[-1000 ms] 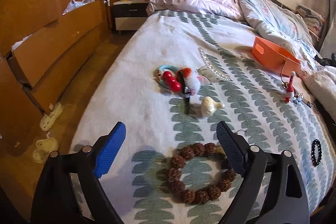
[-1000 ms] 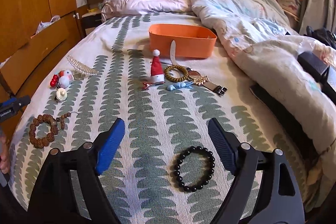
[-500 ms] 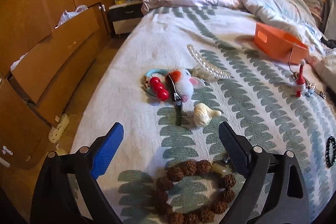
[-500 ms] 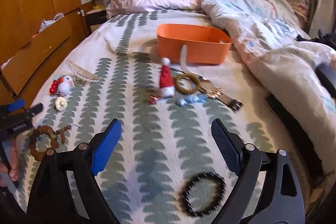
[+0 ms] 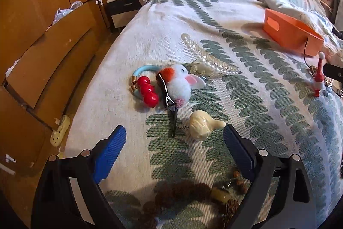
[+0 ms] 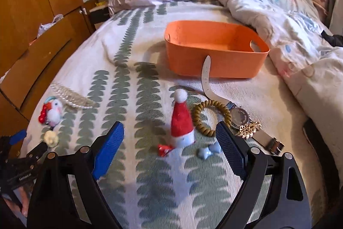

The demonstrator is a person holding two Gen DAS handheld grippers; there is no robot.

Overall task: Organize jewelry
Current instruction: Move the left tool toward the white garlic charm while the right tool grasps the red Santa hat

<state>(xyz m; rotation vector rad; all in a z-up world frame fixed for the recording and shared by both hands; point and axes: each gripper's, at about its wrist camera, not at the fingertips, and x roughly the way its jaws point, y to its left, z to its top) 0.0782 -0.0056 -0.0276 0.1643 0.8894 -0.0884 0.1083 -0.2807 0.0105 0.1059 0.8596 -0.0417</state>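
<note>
My left gripper (image 5: 174,150) is open and empty over the bedspread. Just ahead lie a cream rose clip (image 5: 203,127), a white pompom hair clip (image 5: 179,85), a blue tie with red beads (image 5: 146,90) and a pearl comb (image 5: 209,57). A brown bead bracelet (image 5: 182,192) lies under the gripper. My right gripper (image 6: 169,146) is open and empty, close to a Santa hat clip (image 6: 182,121), a blue star (image 6: 209,150), a tan coil tie (image 6: 211,116) and a watch (image 6: 239,116). The orange bin (image 6: 214,55) stands behind them.
A crumpled duvet (image 6: 278,14) covers the bed's right side and head. Wooden drawers (image 5: 49,46) and a nightstand (image 5: 122,5) stand left of the bed, with slippers (image 5: 60,131) on the floor. The left gripper shows at the left edge of the right wrist view (image 6: 19,156).
Both grippers moved forward. The brown bracelet slid under the left gripper; the black bracelet dropped out of the right wrist view as the Santa hat clip came close. Both stay open.
</note>
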